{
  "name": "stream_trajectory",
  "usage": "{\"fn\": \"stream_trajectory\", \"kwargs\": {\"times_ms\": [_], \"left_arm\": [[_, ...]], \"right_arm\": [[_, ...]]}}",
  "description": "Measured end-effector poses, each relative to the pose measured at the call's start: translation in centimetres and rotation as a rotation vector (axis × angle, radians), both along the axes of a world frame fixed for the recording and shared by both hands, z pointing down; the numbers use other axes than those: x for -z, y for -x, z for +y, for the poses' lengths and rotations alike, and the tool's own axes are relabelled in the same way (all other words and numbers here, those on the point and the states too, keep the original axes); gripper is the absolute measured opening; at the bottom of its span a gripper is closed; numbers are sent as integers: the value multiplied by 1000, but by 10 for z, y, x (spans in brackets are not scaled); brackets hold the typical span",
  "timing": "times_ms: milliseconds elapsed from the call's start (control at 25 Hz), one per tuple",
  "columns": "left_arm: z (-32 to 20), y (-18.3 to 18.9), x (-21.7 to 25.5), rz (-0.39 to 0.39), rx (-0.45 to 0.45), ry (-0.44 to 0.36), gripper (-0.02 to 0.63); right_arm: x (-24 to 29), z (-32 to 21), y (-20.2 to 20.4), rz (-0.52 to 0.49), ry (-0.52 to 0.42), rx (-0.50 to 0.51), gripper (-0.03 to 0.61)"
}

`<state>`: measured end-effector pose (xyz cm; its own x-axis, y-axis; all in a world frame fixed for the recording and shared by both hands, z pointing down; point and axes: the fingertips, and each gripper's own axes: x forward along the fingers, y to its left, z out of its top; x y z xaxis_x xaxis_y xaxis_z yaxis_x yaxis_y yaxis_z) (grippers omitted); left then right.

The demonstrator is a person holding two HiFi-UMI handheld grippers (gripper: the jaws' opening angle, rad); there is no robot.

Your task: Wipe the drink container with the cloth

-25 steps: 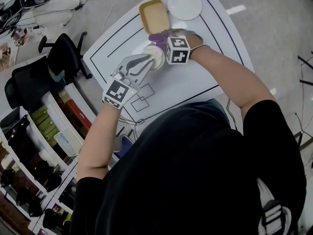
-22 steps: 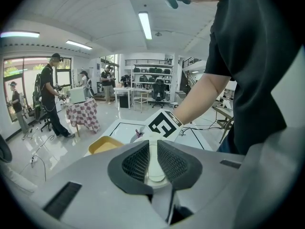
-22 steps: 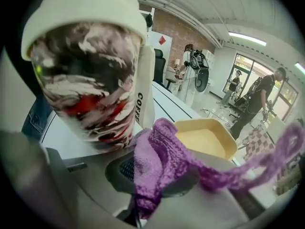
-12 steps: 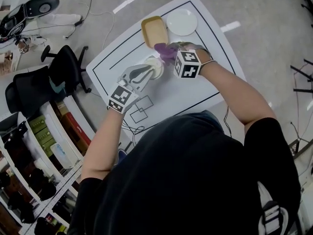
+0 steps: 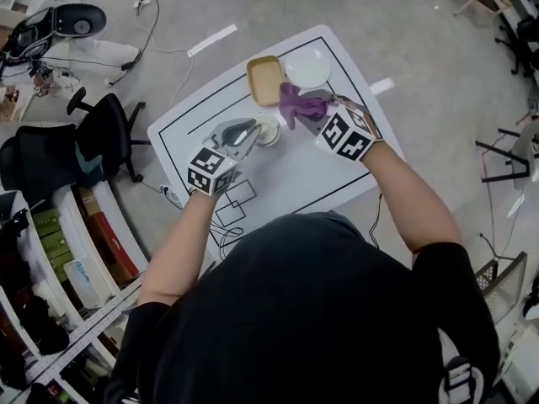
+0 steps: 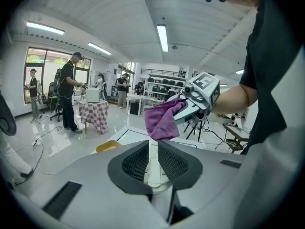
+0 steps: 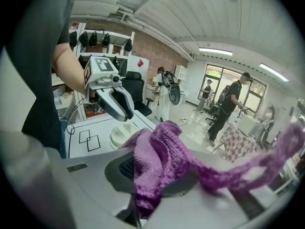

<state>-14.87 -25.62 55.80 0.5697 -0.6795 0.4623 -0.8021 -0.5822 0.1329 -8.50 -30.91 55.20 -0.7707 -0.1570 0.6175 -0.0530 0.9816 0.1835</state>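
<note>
The drink container (image 5: 270, 131) is a low cream cup standing on the white table (image 5: 320, 171). My left gripper (image 5: 253, 130) is shut on its near wall; in the left gripper view a cream strip (image 6: 151, 168) shows between the nearly closed pads. In the right gripper view the left gripper (image 7: 125, 114) sits just over the cup (image 7: 122, 135). My right gripper (image 5: 310, 109) is shut on a purple cloth (image 5: 295, 103), which it holds in the air just right of and beyond the cup. Cloth folds (image 7: 162, 161) spill over the right jaws and hide them.
A yellow tray (image 5: 264, 80) and a white plate (image 5: 308, 67) lie at the table's far edge. Black squares (image 5: 236, 202) are printed near its front. An office chair (image 5: 105, 129) and shelves (image 5: 50, 234) stand to the left. People stand far off in the room.
My right gripper has drawn the purple cloth off the cup and moved it right and up. The left gripper has stayed on the cup.
</note>
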Motion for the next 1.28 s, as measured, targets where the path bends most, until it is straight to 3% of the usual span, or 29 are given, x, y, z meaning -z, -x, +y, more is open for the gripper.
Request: {"fn": "stream_trajectory", "kwargs": {"times_ms": [200, 560, 920, 1280], "left_arm": [[21, 17, 49, 59, 27, -82, 64], [78, 67, 122, 117, 97, -202, 64], [135, 103, 178, 163, 142, -337, 49], [178, 140, 186, 151, 156, -358, 44]], "right_arm": [[56, 22, 0, -101, -17, -85, 75], [118, 78, 15, -258, 58, -209, 75], [146, 123, 12, -357, 105, -318, 75], [144, 154, 3, -383, 115, -398, 75]]}}
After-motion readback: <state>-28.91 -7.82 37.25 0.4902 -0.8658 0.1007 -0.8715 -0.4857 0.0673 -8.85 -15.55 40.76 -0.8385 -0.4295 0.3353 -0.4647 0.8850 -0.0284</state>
